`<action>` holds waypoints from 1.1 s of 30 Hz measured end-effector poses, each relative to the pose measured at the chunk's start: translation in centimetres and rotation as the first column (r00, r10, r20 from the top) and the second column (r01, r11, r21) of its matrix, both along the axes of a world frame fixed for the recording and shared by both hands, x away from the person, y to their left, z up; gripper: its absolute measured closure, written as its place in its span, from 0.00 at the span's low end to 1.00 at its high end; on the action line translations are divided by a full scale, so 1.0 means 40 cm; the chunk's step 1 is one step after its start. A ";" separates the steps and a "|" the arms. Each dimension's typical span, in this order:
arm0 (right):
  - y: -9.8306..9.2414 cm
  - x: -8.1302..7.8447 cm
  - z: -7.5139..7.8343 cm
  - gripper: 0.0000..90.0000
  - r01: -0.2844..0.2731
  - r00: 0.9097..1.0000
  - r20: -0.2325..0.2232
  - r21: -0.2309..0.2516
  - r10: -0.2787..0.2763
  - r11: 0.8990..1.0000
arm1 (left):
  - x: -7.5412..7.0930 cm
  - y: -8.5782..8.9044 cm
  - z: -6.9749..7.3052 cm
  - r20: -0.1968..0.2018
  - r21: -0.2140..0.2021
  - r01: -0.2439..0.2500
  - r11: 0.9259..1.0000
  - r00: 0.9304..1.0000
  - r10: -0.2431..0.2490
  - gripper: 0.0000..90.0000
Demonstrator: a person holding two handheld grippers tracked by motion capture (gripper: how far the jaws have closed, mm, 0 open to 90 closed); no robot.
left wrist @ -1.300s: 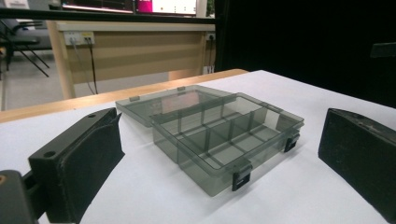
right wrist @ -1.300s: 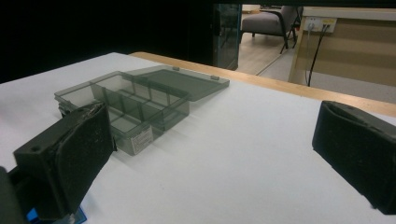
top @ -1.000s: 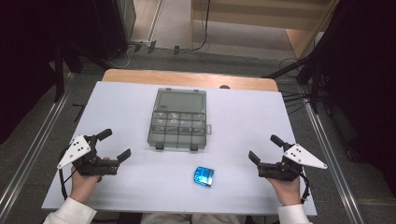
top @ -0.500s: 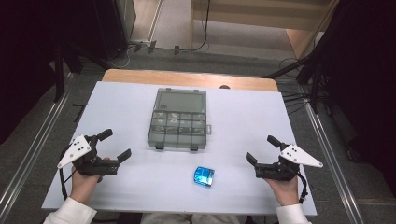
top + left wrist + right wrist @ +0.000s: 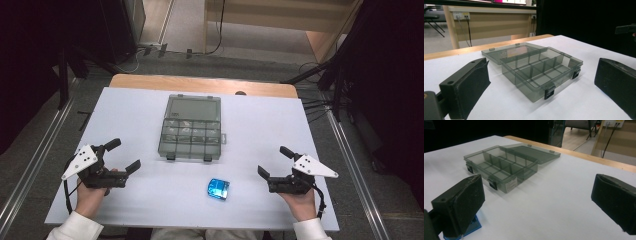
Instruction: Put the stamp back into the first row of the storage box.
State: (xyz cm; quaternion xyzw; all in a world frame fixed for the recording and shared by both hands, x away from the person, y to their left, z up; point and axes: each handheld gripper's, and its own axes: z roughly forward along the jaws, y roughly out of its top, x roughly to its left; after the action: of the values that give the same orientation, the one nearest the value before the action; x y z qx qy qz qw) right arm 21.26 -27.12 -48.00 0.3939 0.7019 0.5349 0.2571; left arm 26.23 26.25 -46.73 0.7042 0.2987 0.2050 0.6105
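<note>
A smoky clear compartment box [image 5: 191, 135] lies open mid-table, its lid folded flat behind it; its compartments look empty [image 5: 541, 71] [image 5: 499, 168]. A small shiny blue object [image 5: 218, 189] rests on the white table in front of the box, and its corner peeks from behind my right gripper's left jaw [image 5: 472, 227]. My left gripper [image 5: 124, 155] is held low at the front left, open, nothing between its jaws. Open and empty too, my right gripper [image 5: 275, 161] sits at the front right, level with the blue object.
The white table top [image 5: 125, 115] ends at a wooden strip [image 5: 200, 84] along its far side. Metal rails [image 5: 350, 165] run down both sides of the table. Dark stands and cables [image 5: 325, 75] crowd the floor beyond.
My right gripper has drifted a little left, toward the blue object. The left gripper, the box and the blue object stay where they were.
</note>
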 end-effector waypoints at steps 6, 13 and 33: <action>0.022 0.001 0.000 0.00 -0.036 0.999 -0.006 -0.017 0.036 0.999 | 0.000 0.002 0.000 -0.004 -0.011 -0.001 1.000 1.000 0.001 0.00; 0.058 0.000 0.003 0.00 -0.081 0.997 -0.016 -0.043 0.081 0.996 | 0.000 0.001 0.000 -0.003 -0.006 0.005 1.000 1.000 -0.005 0.00; 0.160 -0.006 0.001 0.00 -0.242 0.968 -0.103 -0.155 0.228 0.958 | 0.002 0.001 0.000 -0.010 -0.007 0.010 1.000 1.000 -0.010 0.00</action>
State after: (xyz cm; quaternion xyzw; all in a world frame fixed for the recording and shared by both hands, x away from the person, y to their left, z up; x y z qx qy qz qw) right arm 21.02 -20.73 -47.96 0.3068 0.7961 0.4842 0.1940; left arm 26.31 26.30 -46.71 0.7047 0.2989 0.1973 0.6125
